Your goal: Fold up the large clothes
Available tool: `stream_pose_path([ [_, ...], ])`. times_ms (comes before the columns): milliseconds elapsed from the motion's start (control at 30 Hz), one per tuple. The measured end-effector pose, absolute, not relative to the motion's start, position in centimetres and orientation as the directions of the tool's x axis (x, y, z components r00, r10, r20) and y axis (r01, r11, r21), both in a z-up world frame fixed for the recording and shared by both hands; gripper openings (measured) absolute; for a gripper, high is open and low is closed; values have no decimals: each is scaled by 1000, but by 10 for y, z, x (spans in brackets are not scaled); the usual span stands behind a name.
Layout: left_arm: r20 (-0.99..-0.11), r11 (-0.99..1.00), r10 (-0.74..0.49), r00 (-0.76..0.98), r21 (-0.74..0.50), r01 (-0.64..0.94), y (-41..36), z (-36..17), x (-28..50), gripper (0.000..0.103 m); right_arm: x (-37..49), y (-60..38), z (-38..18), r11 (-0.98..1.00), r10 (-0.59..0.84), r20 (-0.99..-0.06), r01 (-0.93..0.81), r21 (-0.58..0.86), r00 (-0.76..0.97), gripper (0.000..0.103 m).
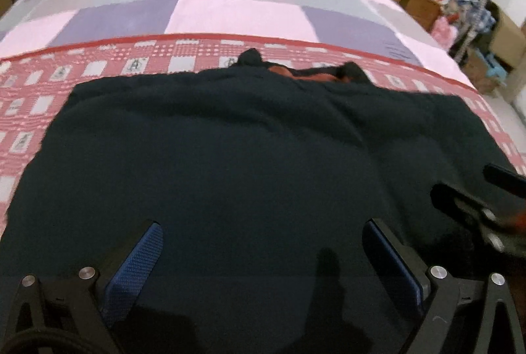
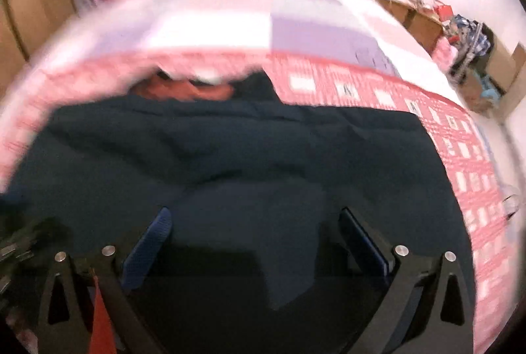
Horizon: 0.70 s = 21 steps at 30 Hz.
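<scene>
The dark garment [image 1: 256,150] lay spread flat across the red patterned blanket [image 1: 98,68] at the near end of the bed [image 1: 240,2], its far edge bunched a little where an orange-brown lining [image 1: 315,76] showed through. The left gripper [image 1: 263,255] hung low over the near part of the cloth with its blue-padded fingers [image 1: 136,258] spread wide and nothing between them; the right gripper [image 2: 254,242] stood likewise, jaws wide apart and empty, just above the fabric (its view was smeared, so fine detail there could not be told). Part of the right gripper also showed at the right edge of the left wrist view, so the two sat close side by side. The step in hand looked like taking hold of the near hem for a fold away from the person — to do it well, each gripper would want to go to its own corner, well apart, pinch every layer at the very edge, and carry the hem up and over evenly so the cloth met the far edge square. Lifting unevenly would likely drag wrinkles into the middle or pull the blanket along.
</scene>
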<state>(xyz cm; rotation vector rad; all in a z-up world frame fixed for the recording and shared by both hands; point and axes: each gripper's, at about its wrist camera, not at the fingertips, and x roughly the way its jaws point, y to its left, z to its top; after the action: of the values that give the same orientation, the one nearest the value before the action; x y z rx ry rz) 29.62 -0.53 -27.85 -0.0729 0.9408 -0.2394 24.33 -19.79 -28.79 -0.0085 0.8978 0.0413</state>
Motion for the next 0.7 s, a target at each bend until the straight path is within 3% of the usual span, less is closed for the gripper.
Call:
stream_pose_path([
  [133, -805, 976, -170, 568, -58, 211, -4, -300, 268, 101, 178, -174, -296, 978, 81, -766, -198, -61, 637, 103],
  [233, -793, 974, -151, 591, -17, 226, 24, -318, 270, 101, 172, -172, -326, 939, 14, -799, -283, -196, 601, 103],
  [300, -791, 987, -53, 610, 53, 155, 48, -318, 278, 101, 179, -208, -328, 964, 1, -789, -211, -164, 615, 103],
  [400, -812, 1000, -7, 583, -8, 0, 113, -323, 288, 103, 184, -266, -326, 974, -131, -772, -63, -217, 622, 103],
  [467, -826, 997, 66, 561, 35, -66, 145, -328, 289, 103, 182, -311, -325, 988, -127, -781, 9, -154, 612, 103],
  [533, -830, 990, 137, 540, 93, -108, 161, -329, 288, 103, 180, -341, -324, 989, -149, -796, 73, -132, 586, 103],
  [633, -843, 986, 154, 515, 101, -130, 172, -326, 285, 100, 176, -366, -320, 984, -156, -817, 163, -77, 555, 103],
  [700, -824, 986, 165, 542, 137, -92, 159, -317, 285, 98, 172, -361, -311, 978, -197, -801, 175, -116, 565, 103],
])
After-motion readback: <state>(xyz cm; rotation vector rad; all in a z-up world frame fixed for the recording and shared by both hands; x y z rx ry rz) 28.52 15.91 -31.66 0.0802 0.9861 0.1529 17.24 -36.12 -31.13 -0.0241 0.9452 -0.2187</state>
